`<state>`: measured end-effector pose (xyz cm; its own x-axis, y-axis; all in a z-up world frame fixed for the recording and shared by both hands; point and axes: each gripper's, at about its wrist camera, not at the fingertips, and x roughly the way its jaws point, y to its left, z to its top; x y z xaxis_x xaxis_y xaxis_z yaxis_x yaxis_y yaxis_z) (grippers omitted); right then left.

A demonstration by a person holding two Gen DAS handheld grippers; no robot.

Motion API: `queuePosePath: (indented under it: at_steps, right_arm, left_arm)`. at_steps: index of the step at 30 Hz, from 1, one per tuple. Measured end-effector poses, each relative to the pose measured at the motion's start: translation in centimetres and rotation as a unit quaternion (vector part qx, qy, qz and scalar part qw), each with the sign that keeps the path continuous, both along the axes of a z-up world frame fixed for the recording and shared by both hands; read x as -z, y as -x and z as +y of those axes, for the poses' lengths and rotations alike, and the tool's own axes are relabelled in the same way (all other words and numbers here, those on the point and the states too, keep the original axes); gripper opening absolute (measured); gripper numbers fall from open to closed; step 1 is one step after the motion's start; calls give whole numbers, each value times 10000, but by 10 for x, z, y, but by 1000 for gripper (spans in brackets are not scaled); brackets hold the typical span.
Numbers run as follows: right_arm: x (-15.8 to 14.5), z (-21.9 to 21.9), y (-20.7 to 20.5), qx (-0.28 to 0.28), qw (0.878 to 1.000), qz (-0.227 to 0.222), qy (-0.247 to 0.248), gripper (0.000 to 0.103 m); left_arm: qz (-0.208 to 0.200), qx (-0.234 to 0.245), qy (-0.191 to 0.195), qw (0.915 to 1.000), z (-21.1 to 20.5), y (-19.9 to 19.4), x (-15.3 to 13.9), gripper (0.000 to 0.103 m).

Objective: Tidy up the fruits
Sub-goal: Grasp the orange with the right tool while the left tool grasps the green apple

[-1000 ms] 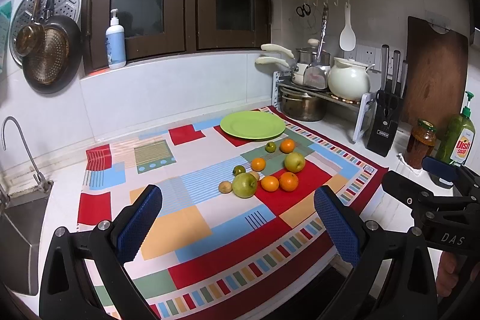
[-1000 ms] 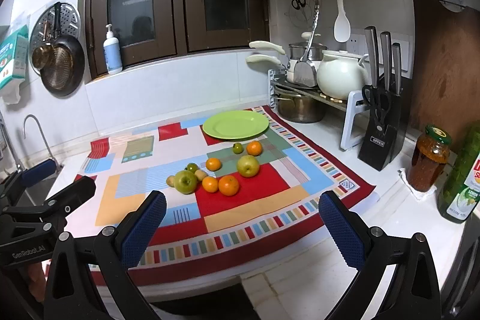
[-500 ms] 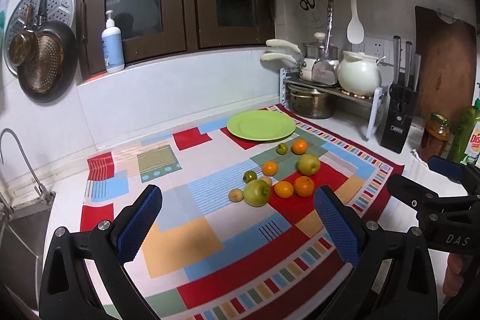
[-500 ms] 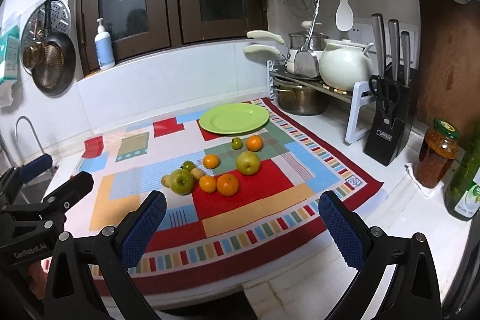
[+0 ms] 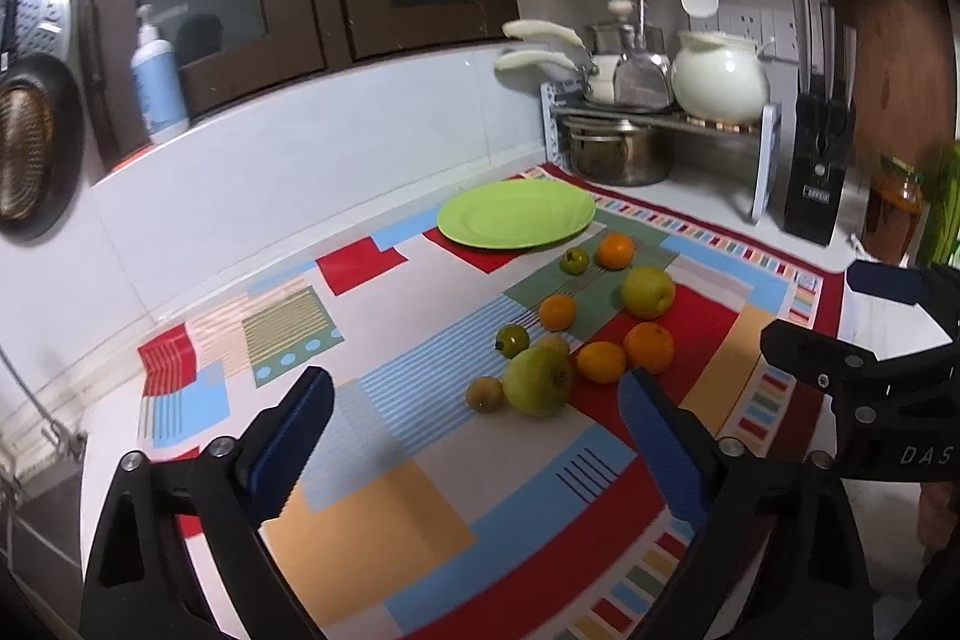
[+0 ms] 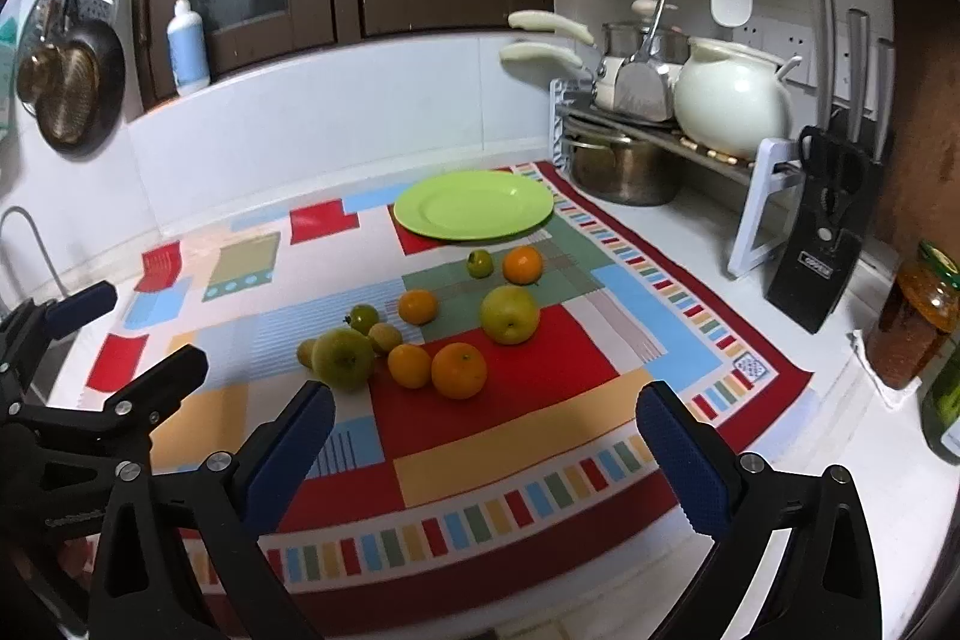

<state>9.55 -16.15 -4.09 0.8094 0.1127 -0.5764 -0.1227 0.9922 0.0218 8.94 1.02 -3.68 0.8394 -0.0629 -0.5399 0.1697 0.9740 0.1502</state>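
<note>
I have a gripper in each hand, both pointed down at the patchwork cloth (image 6: 510, 436), and neither has hold of anything. My left gripper (image 5: 474, 436) is wide, its jaws closing a little with only bare cloth between them; my right gripper (image 6: 486, 436) stands wide open and empty. The fruit lies loose in the middle of the cloth: a big green apple (image 5: 537, 381) nearest my left pads, a small brownish fruit (image 5: 485, 393) touching its left side, two oranges (image 5: 648, 347) just to its right, a second green apple (image 6: 509, 314) farther back, more oranges and small green fruits beyond. The green plate (image 6: 474, 203) sits empty at the far edge of the cloth, so I judge that is where the fruit goes. To do this well I should pick one piece at the edge of the cluster, bring the pads down on either side of its widest part and close gently, since round fruit will roll if I nudge it first. The near apple is crowded by its neighbours, so a pad sliding in may knock them away; the lone apple behind looks easier for my right hand. Around the cloth stand a pot rack (image 6: 660, 130) with a white pot (image 6: 729, 100), a knife block (image 6: 822, 250) and a jar (image 6: 915, 322) to the right, and a tap (image 6: 27, 244) to the left; none blocks the way to the plate, though my two grippers are close together and could clash.
</note>
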Motion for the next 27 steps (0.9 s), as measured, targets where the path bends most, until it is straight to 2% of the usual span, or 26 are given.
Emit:
queuePosePath:
  at_steps: [11, 15, 19, 23, 27]
  right_arm:
    - [31, 20, -45, 21, 9980, 624, 102, 84]
    - [41, 23, -59, 9, 9967, 789, 180, 78]
    - [54, 24, -72, -199, 9941, 1035, 241, 73]
    - [68, 26, -88, -574, 9893, 1265, 442, 64]
    - [77, 25, -99, -808, 9857, 1402, 467, 61]
  left_arm:
    - [446, 777, -168, 9958, -1, -47, 35, 87]
    - [622, 919, -284, 9934, -6, -59, 48, 83]
    - [769, 924, -433, 9918, -14, -70, 61, 80]
    - [854, 913, -643, 9901, -22, -76, 69, 77]
    - [957, 1002, -871, 9865, -31, -82, 77, 71]
